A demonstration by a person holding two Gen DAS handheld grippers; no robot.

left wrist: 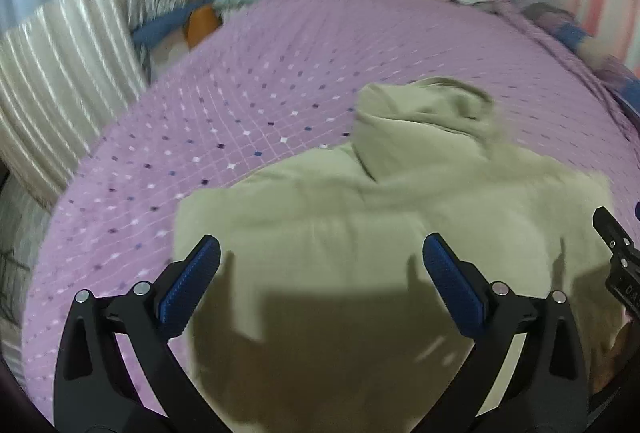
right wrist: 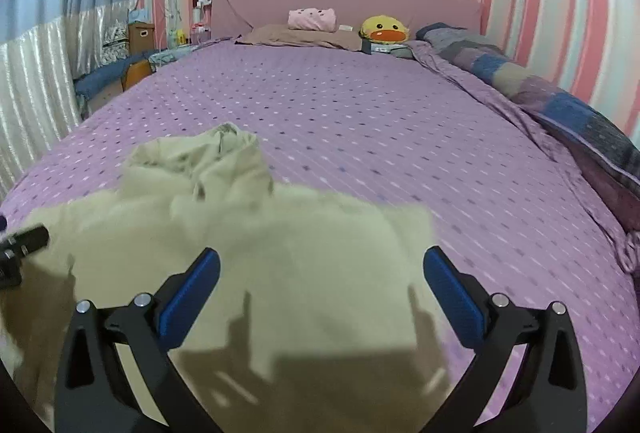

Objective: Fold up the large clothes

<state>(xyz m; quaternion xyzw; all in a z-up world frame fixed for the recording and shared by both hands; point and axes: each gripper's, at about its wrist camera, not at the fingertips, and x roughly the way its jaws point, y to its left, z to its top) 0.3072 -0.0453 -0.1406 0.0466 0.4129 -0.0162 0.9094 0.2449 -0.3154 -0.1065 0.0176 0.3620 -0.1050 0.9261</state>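
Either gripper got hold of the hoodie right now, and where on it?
Nothing is held. The left gripper and right gripper both hover open above the pale green hooded sweatshirt lying on the purple dotted bedspread.

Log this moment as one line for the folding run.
left tongs open, over hoodie | right tongs open, over hoodie | hoodie on purple bedspread, hood toward headboard | nothing gripped

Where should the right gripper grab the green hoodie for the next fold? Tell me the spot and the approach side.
Probably the hoodie's right-hand edge near its far corner, approached from the right over the bare bedspread. That edge lies flat and exposed, and the open right gripper hangs just above it.
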